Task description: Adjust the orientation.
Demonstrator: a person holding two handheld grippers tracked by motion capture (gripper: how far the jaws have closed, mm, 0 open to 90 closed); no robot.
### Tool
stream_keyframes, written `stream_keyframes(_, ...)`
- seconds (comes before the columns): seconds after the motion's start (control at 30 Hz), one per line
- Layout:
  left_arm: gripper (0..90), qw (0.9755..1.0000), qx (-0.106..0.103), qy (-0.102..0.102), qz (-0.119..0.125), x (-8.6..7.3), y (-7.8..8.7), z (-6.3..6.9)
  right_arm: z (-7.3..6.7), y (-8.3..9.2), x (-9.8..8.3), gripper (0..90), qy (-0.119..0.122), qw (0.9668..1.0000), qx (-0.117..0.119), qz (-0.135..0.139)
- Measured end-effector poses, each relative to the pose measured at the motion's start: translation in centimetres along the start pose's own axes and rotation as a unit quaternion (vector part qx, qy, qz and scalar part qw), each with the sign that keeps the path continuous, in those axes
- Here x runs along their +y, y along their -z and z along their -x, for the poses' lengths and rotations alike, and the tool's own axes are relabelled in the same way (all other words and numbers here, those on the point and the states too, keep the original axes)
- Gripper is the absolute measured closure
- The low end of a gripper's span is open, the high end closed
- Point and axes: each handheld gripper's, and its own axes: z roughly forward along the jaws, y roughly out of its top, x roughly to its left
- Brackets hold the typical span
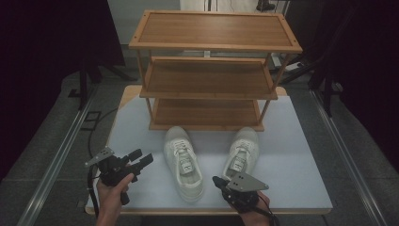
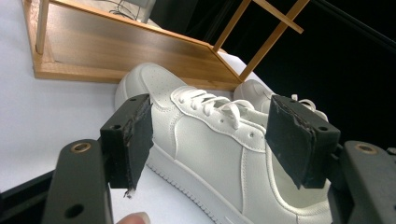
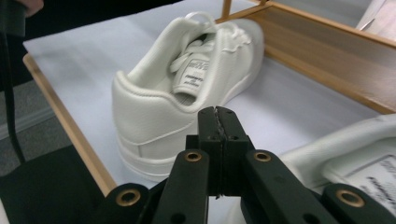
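1. Right tool (image 1: 217, 180): jaws pressed together, nothing between them, hanging near the heel of the right shoe (image 1: 242, 151).
2. Left tool (image 1: 141, 157): jaws wide apart, empty, facing the side of the left shoe (image 1: 182, 161), not touching it.
3. Progress, my read: nothing stowed yet. Both shoes sit on the counter (image 1: 291, 160) in front of the rack (image 1: 214, 44); grasp, lift and placement all remain.
4. Count: two white sneakers, one wooden rack with three bare shelves, two tools.
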Motion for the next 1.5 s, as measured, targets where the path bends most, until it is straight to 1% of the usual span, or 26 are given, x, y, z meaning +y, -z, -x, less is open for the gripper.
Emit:
stream_keyframes(0.1, 31.8, 1.0000, 0.000, 0.002, 0.001, 0.1, 0.0, 0.0, -0.5, -0.6, -0.2, 89.6, 0.005, 0.9999, 0.001, -0.009)
stream_keyframes(0.33, 31.8, 1.0000, -0.005, -0.002, -0.002, 0.2, -0.2, 0.0, -1.5, -1.8, -0.8, 89.6, 0.015, 0.9995, 0.001, -0.026)
stream_keyframes(0.5, 31.8, 1.0000, -0.005, 0.002, 0.000, 0.2, -0.2, -0.1, -2.2, -2.8, -1.1, 89.6, 0.022, 0.9990, 0.004, -0.039)
stream_keyframes(0.53, 31.9, 1.0000, -0.005, 0.002, 0.000, 0.2, -0.2, -0.1, -2.4, -3.0, -1.2, 89.7, 0.023, 0.9988, 0.004, -0.044)
stream_keyframes(0.57, 31.9, 1.0000, -0.005, 0.003, 0.000, 0.2, -0.3, -0.1, -2.5, -3.1, -1.3, 89.7, 0.027, 0.9987, -0.003, -0.044)
stream_keyframes(0.63, 31.9, 1.0000, -0.004, 0.004, -0.001, 0.2, -0.3, -0.2, -2.5, -3.1, -1.3, 89.7, 0.024, 0.9987, -0.002, -0.044)
stream_keyframes(0.7, 31.9, 1.0000, -0.005, 0.004, -0.002, 0.2, -0.4, -0.1, -2.5, -3.1, -1.3, 89.7, 0.009, 0.9991, 0.001, -0.043)
stream_keyframes(0.73, 31.9, 1.0000, -0.007, 0.003, -0.003, 0.2, -0.4, -0.1, -2.6, -3.2, -1.3, 89.8, 0.008, 0.9991, 0.003, -0.042)
stream_keyframes(0.83, 31.9, 1.0000, -0.007, 0.003, -0.002, 0.3, -0.4, -0.1, -3.3, -3.5, -1.1, 89.8, 0.014, 0.9991, 0.011, -0.040)
stream_keyframes(0.97, 31.9, 1.0000, -0.006, 0.007, 0.002, 0.3, -0.2, -0.2, -4.3, -4.3, -0.6, 89.7, 0.021, 0.9985, 0.031, -0.040)
stream_keyframes(1.07, 31.9, 0.9999, -0.005, 0.009, 0.005, 0.4, 0.0, -0.3, -5.0, -5.0, -0.3, 89.7, 0.024, 0.9981, 0.042, -0.038)
stream_keyframes(1.27, 31.9, 0.9999, -0.004, 0.010, 0.008, 0.5, 0.4, -0.4, -6.4, -6.5, 0.4, 89.6, 0.032, 0.9974, 0.055, -0.033)
stream_keyframes(1.33, 31.9, 0.9999, -0.004, 0.010, 0.009, 0.5, 0.4, -0.4, -6.5, -6.7, 0.5, 89.7, 0.033, 0.9973, 0.057, -0.033)
stream_keyframes(1.37, 32.0, 0.9999, -0.002, 0.011, 0.010, 0.6, 0.5, -0.5, -6.9, -7.3, 0.8, 89.7, 0.035, 0.9970, 0.062, -0.030)
stream_keyframes(1.5, 32.0, 0.9999, 0.000, 0.014, 0.010, 0.5, 0.4, -0.6, -7.5, -8.3, 1.3, 89.6, 0.037, 0.9963, 0.073, -0.026)
